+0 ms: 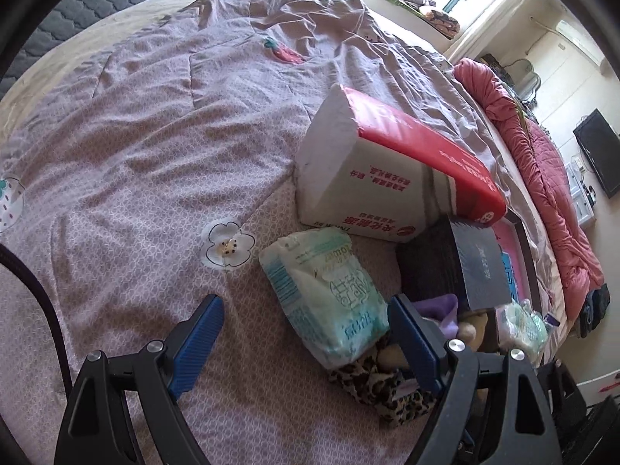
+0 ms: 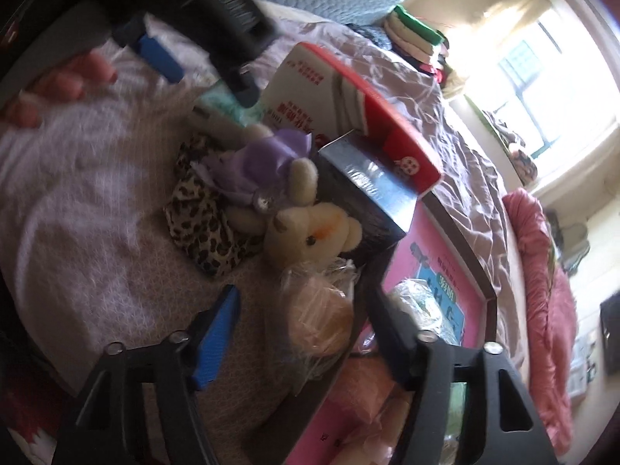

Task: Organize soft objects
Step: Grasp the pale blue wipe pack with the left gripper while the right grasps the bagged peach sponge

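A pale green soft tissue pack (image 1: 329, 298) lies on the mauve bed cover (image 1: 155, 155). My left gripper (image 1: 306, 335) stands open around the pack's near end, whose edge is close to the right pad. In the right wrist view a peach bundle in clear wrap (image 2: 321, 321) sits against the rim of a pink tray (image 2: 445, 271). My right gripper (image 2: 306, 329) straddles the bundle, with a gap at its left pad (image 2: 217, 333). A cream plush toy in a purple dress (image 2: 306, 228) lies on a leopard-print cloth (image 2: 201, 213) just beyond.
A red-and-white carton (image 1: 387, 162) leans over a dark blue box (image 1: 480, 263) behind the pack. A rose quilt (image 1: 542, 193) is bunched along the bed's right edge. A person's fingers (image 2: 66, 81) show at the upper left of the right wrist view. Folded clothes (image 2: 414, 38) are stacked by the headboard.
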Available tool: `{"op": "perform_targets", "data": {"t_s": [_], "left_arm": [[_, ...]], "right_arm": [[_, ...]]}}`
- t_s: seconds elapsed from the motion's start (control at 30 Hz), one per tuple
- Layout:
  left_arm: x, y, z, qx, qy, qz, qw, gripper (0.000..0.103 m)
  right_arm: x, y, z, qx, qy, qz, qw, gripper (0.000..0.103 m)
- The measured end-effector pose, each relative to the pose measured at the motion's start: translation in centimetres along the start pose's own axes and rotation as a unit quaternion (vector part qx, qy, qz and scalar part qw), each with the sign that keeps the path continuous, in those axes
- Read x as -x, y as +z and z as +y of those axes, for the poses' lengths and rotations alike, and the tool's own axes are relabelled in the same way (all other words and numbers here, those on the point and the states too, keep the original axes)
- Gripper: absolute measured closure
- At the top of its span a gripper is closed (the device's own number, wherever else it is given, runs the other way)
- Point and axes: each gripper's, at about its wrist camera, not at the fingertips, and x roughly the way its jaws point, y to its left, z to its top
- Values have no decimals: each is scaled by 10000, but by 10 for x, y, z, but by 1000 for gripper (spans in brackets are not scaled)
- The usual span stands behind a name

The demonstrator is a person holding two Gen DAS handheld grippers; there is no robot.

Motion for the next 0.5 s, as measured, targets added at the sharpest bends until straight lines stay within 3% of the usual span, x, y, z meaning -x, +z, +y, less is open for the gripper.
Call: {"op": "perform_targets", "data": {"t_s": [0.5], "left_arm": [[-25,14,5,360,-90,140,9992,18]], "right_arm": [[-26,-6,-9,-75,120,130,9998,59]]}}
